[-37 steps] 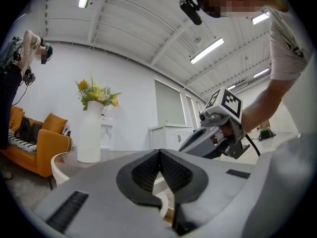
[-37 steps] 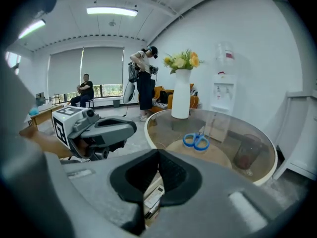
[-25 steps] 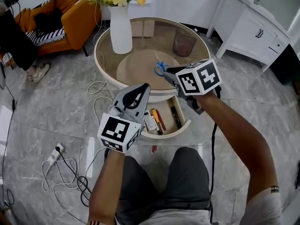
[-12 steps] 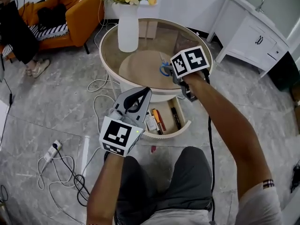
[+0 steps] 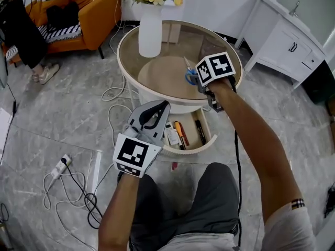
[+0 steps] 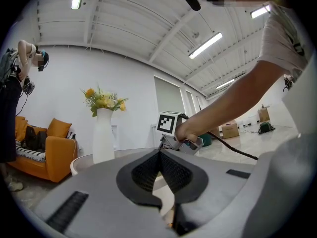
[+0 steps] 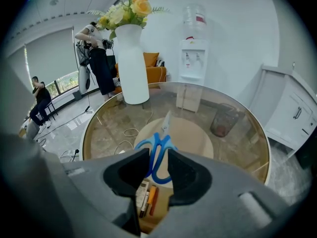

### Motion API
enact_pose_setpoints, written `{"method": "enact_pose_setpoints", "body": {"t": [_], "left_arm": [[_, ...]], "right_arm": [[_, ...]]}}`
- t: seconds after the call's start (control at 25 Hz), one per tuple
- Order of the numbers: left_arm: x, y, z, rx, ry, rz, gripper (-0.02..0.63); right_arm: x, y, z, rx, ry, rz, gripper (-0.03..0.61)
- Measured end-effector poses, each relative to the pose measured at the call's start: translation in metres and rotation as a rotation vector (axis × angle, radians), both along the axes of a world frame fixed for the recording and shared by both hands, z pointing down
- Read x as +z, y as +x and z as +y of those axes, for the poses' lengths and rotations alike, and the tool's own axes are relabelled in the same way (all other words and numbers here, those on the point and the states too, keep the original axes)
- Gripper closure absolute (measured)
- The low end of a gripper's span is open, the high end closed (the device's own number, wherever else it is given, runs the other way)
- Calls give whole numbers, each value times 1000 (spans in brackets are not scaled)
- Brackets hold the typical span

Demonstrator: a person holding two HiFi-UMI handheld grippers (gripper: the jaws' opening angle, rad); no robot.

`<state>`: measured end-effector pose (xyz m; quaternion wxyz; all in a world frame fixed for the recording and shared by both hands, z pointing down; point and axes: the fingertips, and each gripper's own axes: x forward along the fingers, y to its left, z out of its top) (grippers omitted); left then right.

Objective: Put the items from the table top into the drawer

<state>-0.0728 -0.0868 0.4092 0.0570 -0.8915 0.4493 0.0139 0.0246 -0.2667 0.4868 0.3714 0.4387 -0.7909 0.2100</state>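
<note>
Right claw (image 7: 158,166) at the scissors (image 7: 159,150) on the surface (image 5: 170,40).
Its jaws, just opening, are standing spread with the blue handles between them; the left claw (image 6: 159,156) is hovering pressed together, well apart from the scissors.

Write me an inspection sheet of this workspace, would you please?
Surface: round glass table, drawer open below.
Job's things: scissors on the table; pens in the drawer.
Clutter: vase of flowers on the table.
Grippers: right gripper open, jaws just been opening, scissors' handles in the gap, not gripped; left gripper shut, empty.
Cables: loose cables and power strip on floor.
Surroundings: orange sofa, white cabinet.
</note>
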Motion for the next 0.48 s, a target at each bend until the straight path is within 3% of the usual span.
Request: {"method": "enact_pose_setpoints", "body": {"t": [0.48], "left_arm": [[4,5,-5,7,-8,7,614]], "right_arm": [[1,1,-3,1,18,-6,495]]}}
